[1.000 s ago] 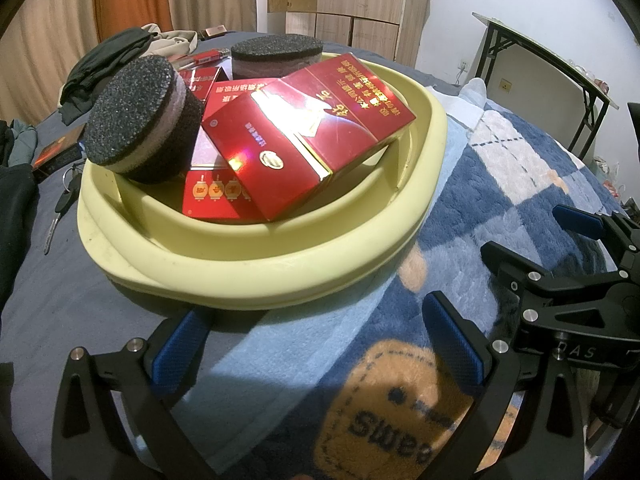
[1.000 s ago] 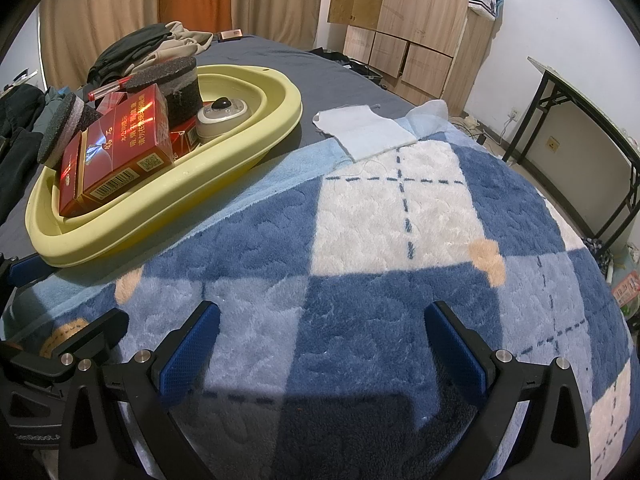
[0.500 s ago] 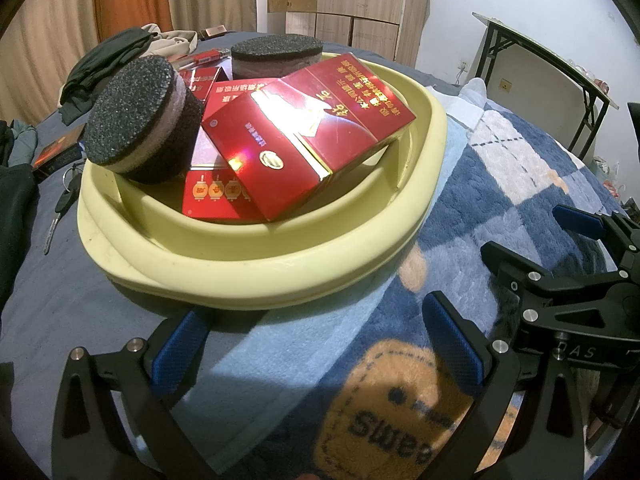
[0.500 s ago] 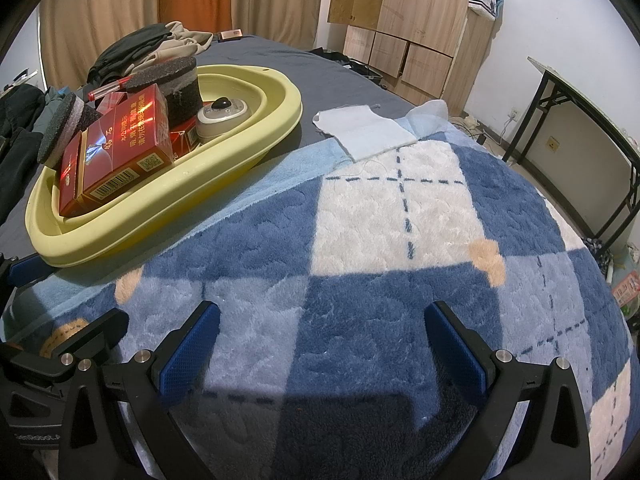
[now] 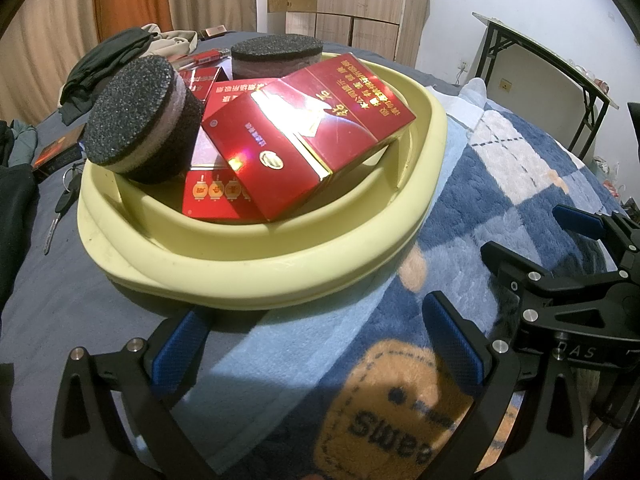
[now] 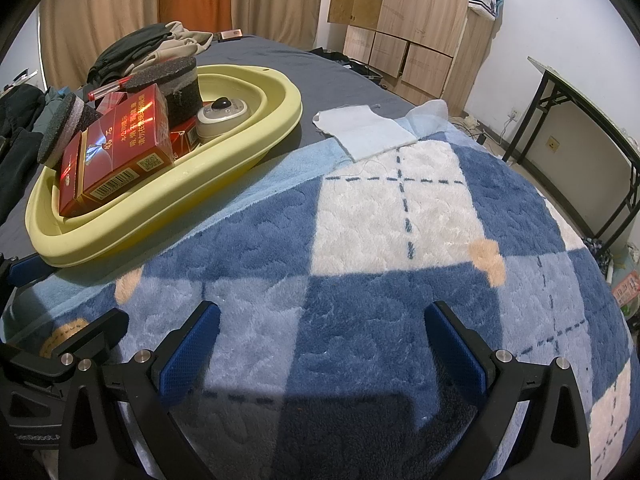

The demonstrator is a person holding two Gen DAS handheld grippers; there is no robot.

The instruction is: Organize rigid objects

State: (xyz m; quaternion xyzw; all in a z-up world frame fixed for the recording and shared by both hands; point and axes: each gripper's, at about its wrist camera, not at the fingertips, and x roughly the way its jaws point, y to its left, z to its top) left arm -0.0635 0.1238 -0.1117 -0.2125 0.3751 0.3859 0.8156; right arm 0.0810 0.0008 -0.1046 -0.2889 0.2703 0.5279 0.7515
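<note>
A pale yellow basin [image 5: 256, 264] sits on the bed and holds a large red carton [image 5: 308, 136], flatter red boxes [image 5: 216, 194], two black round sponge pads [image 5: 140, 116] [image 5: 276, 56] and, in the right wrist view, a small grey device [image 6: 222, 114]. The basin also shows in the right wrist view [image 6: 168, 200] with the carton [image 6: 116, 152]. My left gripper [image 5: 316, 344] is open and empty just in front of the basin's near rim. My right gripper [image 6: 320, 344] is open and empty over the blue checked blanket [image 6: 400, 220], to the right of the basin.
A white cloth [image 6: 368, 130] lies past the basin. Dark clothes [image 5: 108, 60], keys [image 5: 64, 196] and a small box [image 5: 56, 152] lie on the grey sheet at left. A black folding table [image 6: 592, 136] stands at right, wooden cabinets [image 6: 408, 16] behind.
</note>
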